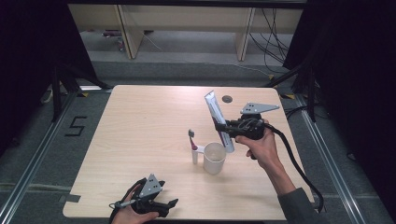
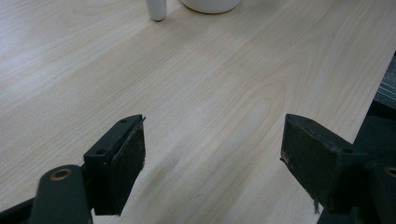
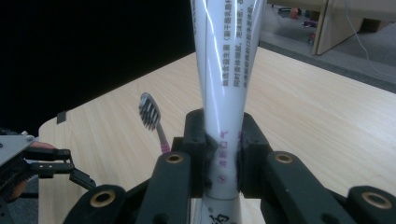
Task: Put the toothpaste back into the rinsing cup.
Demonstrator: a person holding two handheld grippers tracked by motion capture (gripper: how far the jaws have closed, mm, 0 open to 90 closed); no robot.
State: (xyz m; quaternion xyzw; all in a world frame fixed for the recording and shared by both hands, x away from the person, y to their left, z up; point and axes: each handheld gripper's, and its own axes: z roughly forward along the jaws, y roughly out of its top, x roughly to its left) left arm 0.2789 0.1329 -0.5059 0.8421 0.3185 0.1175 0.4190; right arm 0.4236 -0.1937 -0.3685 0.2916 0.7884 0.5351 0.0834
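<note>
Right now the table [image 1: 140, 140] carries a cup [image 1: 215, 157] with a toothbrush [image 1: 193, 145] just beside it. My right gripper [image 1: 222, 127] clamps the tube [image 1: 217, 116] — long axis near upright, just above the cup's far side. Left gripper [image 1: 163, 205] idles open, well apart.

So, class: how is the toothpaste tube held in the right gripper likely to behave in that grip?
The toothpaste tube probably gives: the right gripper pinches its narrow part between shut jaws. Its glossy skin may slip. Held tilted above the cup, its long free end could sway.
</note>
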